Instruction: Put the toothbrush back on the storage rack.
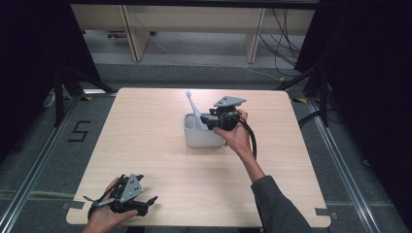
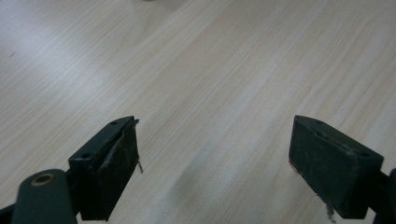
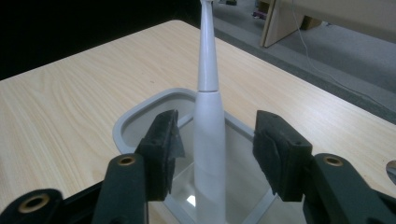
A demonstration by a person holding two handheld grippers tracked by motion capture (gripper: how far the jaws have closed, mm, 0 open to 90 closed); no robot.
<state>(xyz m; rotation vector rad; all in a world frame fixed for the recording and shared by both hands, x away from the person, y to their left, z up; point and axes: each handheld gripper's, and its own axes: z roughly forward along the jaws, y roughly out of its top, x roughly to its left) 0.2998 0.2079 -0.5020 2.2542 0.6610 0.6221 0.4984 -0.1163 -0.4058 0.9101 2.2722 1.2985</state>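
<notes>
The right gripper point(image 3: 215, 154) is positioned over a white container point(image 3: 140, 112) near the middle of the counter point(image 1: 145, 145). A white electric toothbrush point(image 3: 208, 135) stands upright in the container, directly between the jaws. The jaws are parted, with a visible gap on each side of the handle; neither pad presses on it. The left gripper point(image 2: 215, 163) rests at the counter's near corner, well apart, jaws wide apart with bare counter between them.
</notes>
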